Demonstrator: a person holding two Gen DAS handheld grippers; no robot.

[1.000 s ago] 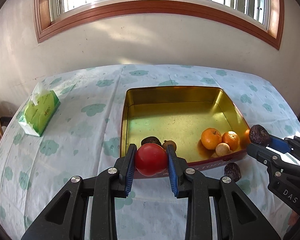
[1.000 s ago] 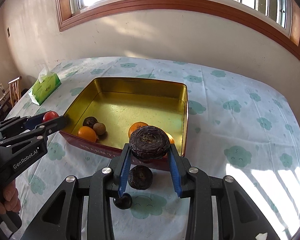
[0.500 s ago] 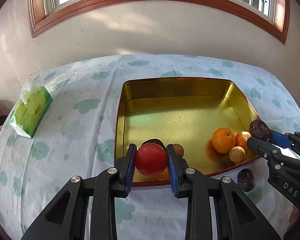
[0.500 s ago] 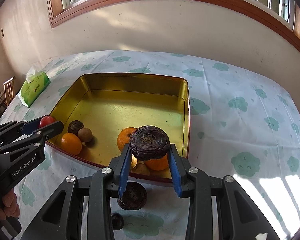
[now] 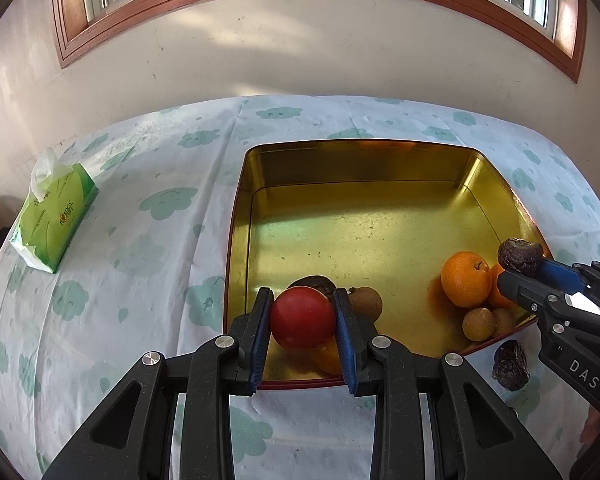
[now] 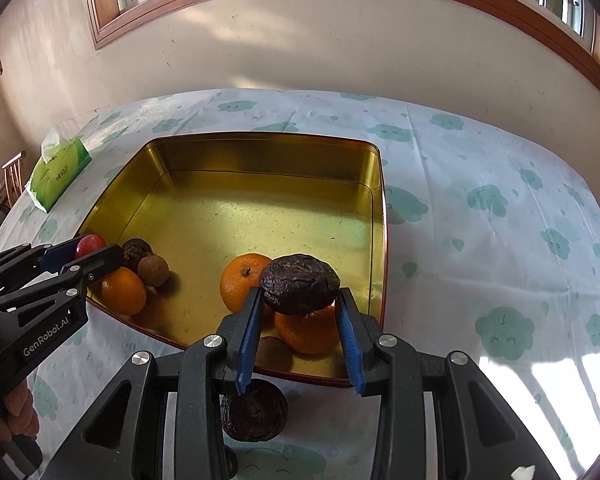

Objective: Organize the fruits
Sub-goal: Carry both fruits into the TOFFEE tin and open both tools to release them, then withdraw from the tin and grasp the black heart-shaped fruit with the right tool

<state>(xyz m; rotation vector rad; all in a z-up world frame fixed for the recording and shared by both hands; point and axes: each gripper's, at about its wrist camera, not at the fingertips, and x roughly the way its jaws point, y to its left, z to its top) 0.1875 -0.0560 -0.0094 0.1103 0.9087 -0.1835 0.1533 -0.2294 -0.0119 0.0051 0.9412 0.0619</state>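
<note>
My left gripper (image 5: 302, 318) is shut on a red tomato (image 5: 302, 317), held just over the near left corner of the gold tin tray (image 5: 364, 160). My right gripper (image 6: 299, 304) is shut on a dark wrinkled fruit (image 6: 299, 288) above the tray's near right corner. Inside the tray lie oranges (image 5: 465, 278), small brown fruits (image 5: 478, 324) and another dark fruit (image 5: 316, 282). One more dark wrinkled fruit (image 6: 254, 410) rests on the cloth outside the tray, below my right gripper. From the right wrist view the left gripper (image 6: 92, 254) shows at the left with the tomato (image 6: 89, 244).
A green tissue pack (image 5: 54, 216) lies on the tablecloth (image 5: 140, 240) at the far left. The far half of the tray floor is bare. A wall with a wood-framed window runs behind the table. A hand (image 6: 16, 416) holds the left gripper's handle.
Both grippers have come forward and down over the tray's near rim, each still holding its fruit. The loose dark fruit on the cloth now sits lower in the right wrist view.
</note>
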